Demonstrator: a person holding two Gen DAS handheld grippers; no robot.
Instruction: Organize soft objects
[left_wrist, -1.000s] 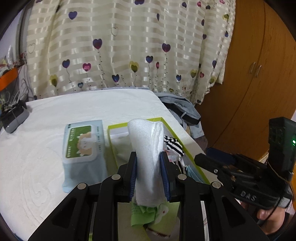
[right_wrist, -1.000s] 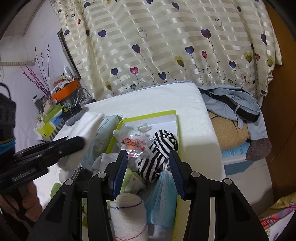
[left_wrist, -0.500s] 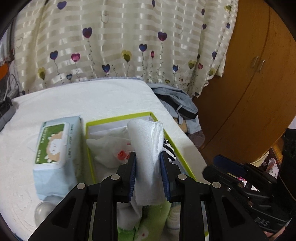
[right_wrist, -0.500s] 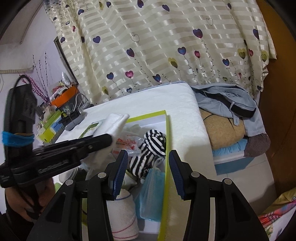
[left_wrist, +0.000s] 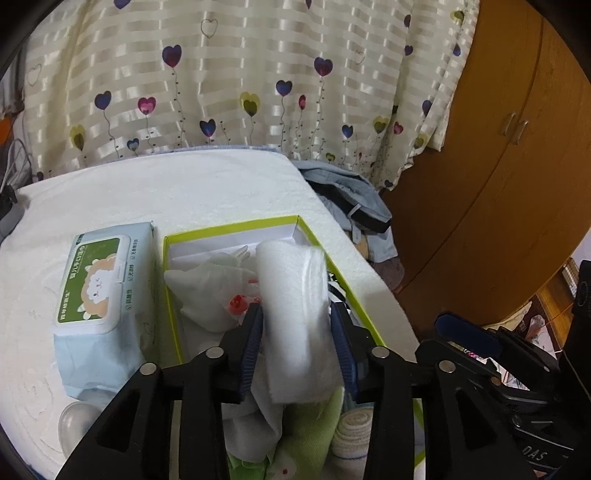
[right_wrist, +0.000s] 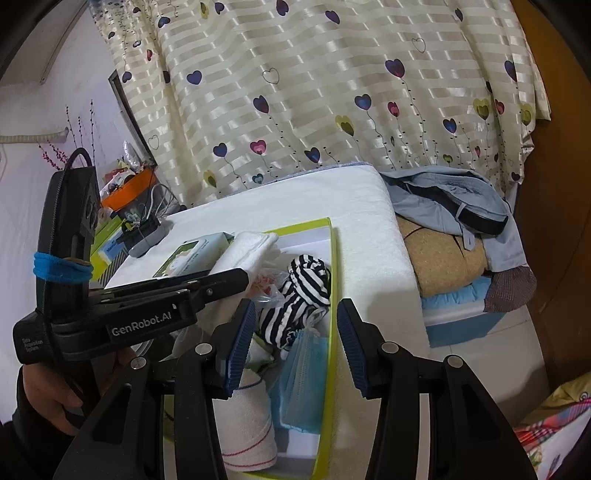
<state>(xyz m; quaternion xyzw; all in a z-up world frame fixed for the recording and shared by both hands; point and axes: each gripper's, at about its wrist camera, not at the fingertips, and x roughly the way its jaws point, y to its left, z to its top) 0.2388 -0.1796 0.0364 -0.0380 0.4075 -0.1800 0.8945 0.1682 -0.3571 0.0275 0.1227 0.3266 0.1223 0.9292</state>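
The left gripper (left_wrist: 297, 343) has just been opening: its jaws now stand clear of the folded white towel (left_wrist: 295, 306), which sits loose between them and blurs as if slipping down. The release comes directly over the green box (left_wrist: 236, 226), presumably so the towel lands among the soft items already there: a crumpled white bag (left_wrist: 210, 284), a striped sock (right_wrist: 299, 295), a blue mask (right_wrist: 303, 376). The wipes pack (left_wrist: 98, 295) lies beside the box on the white table (left_wrist: 166, 188). The left gripper angles down into the box. The right gripper (right_wrist: 295, 339) hovers spread and empty above the box's near end, also tilted down.
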